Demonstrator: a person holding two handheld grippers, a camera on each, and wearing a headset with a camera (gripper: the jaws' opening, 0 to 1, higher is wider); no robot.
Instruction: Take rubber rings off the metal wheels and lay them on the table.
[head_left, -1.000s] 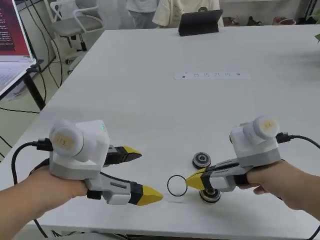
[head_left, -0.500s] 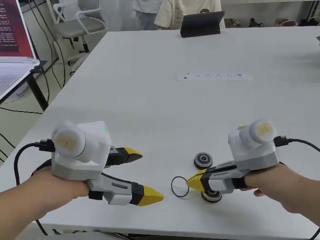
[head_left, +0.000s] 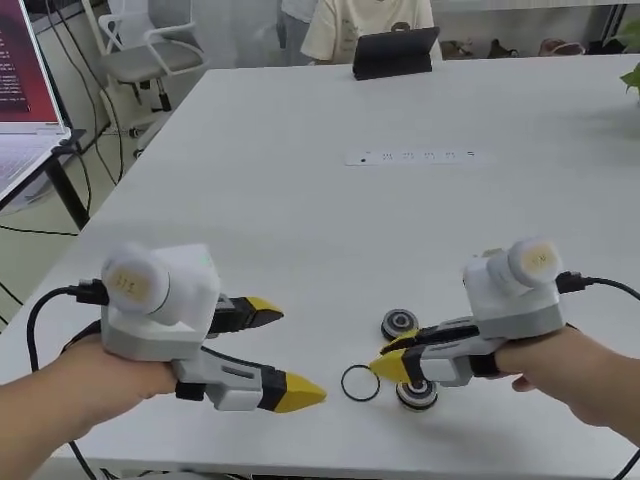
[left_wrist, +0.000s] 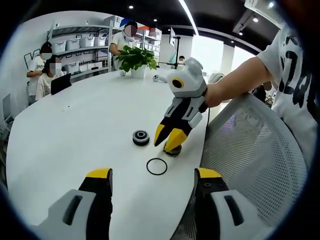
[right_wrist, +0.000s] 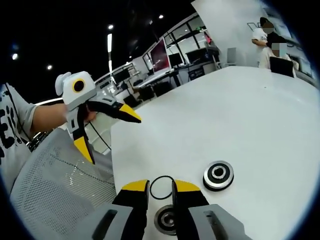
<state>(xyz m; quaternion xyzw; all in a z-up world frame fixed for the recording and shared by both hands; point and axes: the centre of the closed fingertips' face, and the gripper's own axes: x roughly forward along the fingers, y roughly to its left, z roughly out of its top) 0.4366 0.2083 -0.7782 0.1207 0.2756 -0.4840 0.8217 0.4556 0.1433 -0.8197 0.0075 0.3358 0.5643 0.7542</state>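
Observation:
A thin black rubber ring (head_left: 360, 383) lies flat on the white table (head_left: 330, 220), free of both grippers. Two metal wheels stand near it: one (head_left: 400, 324) further back, the other (head_left: 417, 393) partly hidden under my right gripper (head_left: 388, 364). That gripper hovers just right of the ring, its jaws a narrow gap apart with nothing between them. In the right gripper view the ring (right_wrist: 161, 187) shows past the tips and the near wheel (right_wrist: 165, 219) below the jaws. My left gripper (head_left: 285, 352) stands wide open, left of the ring (left_wrist: 157, 166), holding nothing.
A white power strip (head_left: 412, 158) lies mid-table. At the far end a person sits behind a black tablet (head_left: 394, 52). An office chair (head_left: 150, 50) and a desk with a monitor stand to the left. The table's front edge runs just below both grippers.
The ring, which touched the right gripper's tips before, now lies a little apart from them; the right gripper has drawn back slightly to the right. The left gripper has held still.

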